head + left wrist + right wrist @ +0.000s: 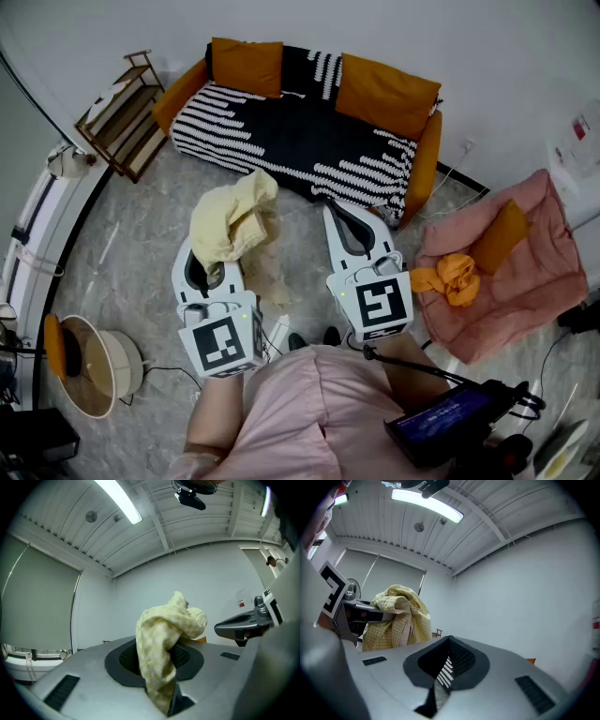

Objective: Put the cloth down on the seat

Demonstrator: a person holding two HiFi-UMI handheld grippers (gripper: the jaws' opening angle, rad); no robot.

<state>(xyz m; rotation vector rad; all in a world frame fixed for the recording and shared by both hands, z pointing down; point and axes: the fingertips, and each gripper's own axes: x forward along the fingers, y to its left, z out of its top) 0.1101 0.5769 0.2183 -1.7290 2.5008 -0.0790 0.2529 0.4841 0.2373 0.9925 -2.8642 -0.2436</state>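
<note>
Two grippers point level and side by side, tips towards a sofa (pixel 300 122) that stands ahead of them on the floor. The left gripper (pixel 208 262) is clamped on a pale yellow checked cloth (pixel 232 220). The cloth bunches in a loose knot above and beyond the jaws, and a fold of it trails down towards the floor on the side nearer the right gripper. It hangs in the air short of the sofa, not touching the black and white striped seat cover.

The right gripper (pixel 336 214) has its jaws drawn together with nothing between them, and it is just beside the cloth without touching it. Two orange cushions (pixel 246 66) (pixel 386 94) lean on the sofa back, beyond both grippers. To the right of the right gripper sits a pink padded seat (pixel 525 272) with a crumpled orange rag (pixel 453 277) on it. A wooden rack (pixel 122 112) stands ahead and to the left of the left gripper.
</note>
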